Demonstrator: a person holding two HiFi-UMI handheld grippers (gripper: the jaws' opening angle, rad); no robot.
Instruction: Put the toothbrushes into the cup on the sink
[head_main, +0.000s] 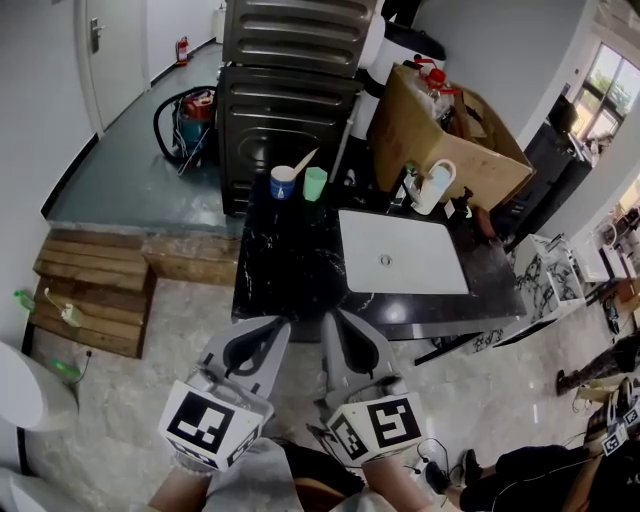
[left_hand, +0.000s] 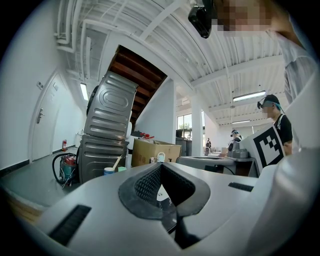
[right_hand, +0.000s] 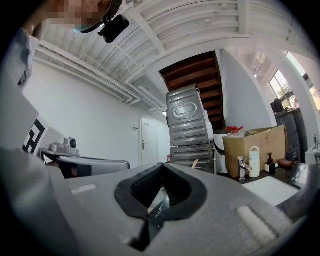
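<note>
Black stone counter just ahead of left claw and right claw, both pressed together on nothing, level, seemingly poised for approach; well beyond them, blue cup holding one pale toothbrush, propped aslant on its rim.

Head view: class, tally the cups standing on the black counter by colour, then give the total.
blue cup: 1
green cup: 1
Total: 2
</note>
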